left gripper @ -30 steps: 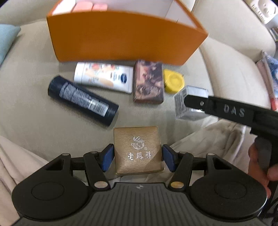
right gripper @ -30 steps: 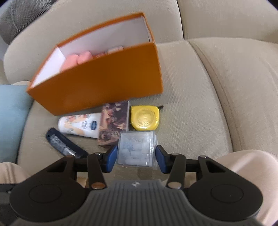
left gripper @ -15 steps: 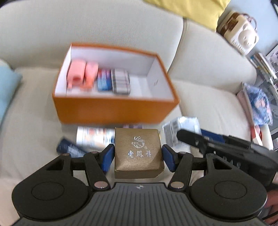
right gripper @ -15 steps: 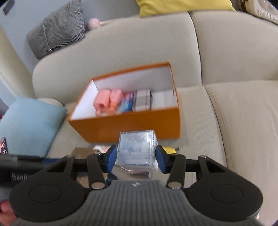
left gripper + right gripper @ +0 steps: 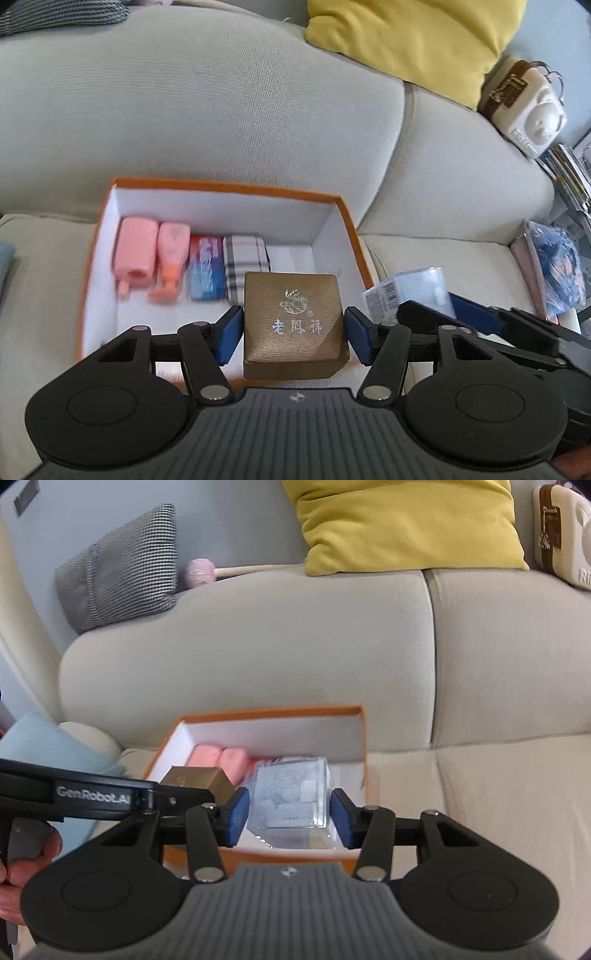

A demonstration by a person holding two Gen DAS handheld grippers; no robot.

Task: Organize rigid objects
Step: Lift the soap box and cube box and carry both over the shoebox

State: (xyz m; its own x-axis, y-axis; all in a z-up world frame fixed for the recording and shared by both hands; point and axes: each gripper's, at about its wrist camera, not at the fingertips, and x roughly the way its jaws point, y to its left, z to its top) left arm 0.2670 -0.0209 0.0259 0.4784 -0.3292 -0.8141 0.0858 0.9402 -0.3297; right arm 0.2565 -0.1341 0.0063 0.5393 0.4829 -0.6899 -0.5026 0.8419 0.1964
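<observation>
Gold box (image 5: pixel 293 325) clamped between left gripper (image 5: pixel 293 334) jaws, clear cube (image 5: pixel 291 799) between right gripper (image 5: pixel 290 818) jaws: both converging over the orange box (image 5: pixel 352 236) risks collision.

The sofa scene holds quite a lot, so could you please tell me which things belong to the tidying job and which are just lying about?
Job:
- orange cardboard box, white inside
- gold square gift box in left gripper
- clear plastic cube box in right gripper
- pink bottles already boxed

Lying about:
- yellow cushion
- grey checked cushion
- cream case
</observation>
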